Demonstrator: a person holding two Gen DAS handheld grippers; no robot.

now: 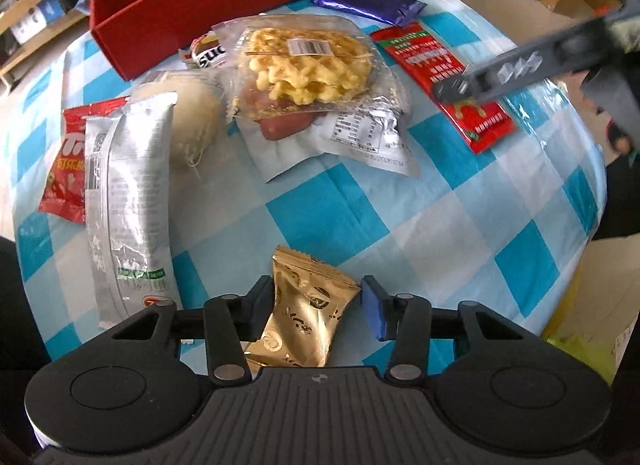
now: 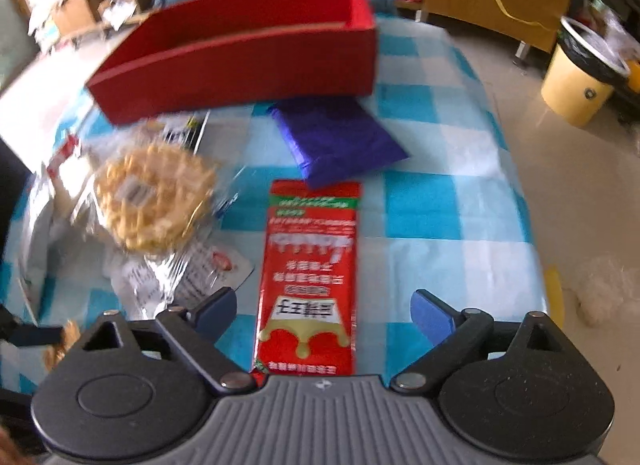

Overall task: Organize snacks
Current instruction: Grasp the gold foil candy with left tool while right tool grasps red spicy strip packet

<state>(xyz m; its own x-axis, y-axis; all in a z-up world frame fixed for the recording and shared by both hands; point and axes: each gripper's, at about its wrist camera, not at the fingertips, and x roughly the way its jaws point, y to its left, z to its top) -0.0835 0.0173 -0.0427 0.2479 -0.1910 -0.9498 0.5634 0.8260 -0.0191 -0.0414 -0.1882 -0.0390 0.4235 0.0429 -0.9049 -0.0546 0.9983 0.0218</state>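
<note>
One red tray (image 1: 132,41) stands at the far edge of the bench (image 1: 460,225), which wears a blue-and-white checked cloth. Before it lie eight snack packs:

- one purple pack (image 1: 368,5)
- one long red packet (image 1: 440,77)
- one clear waffle pack (image 1: 304,65), resting on a silver pouch (image 1: 360,137)
- one pale bun (image 1: 192,117)
- one long silver pack (image 1: 128,205), overlapping a small red bag (image 1: 66,169)
- one gold sachet (image 1: 308,309)

A further wrapper (image 1: 208,51) peeks out by the tray.

The left claw (image 1: 316,301) stands narrow around the gold sachet, one pad touching, the other just beside it. The right claw (image 2: 324,313) stands wide, straddling the long red packet's near end without touching. The waffle pack lies just beside that packet.
</note>
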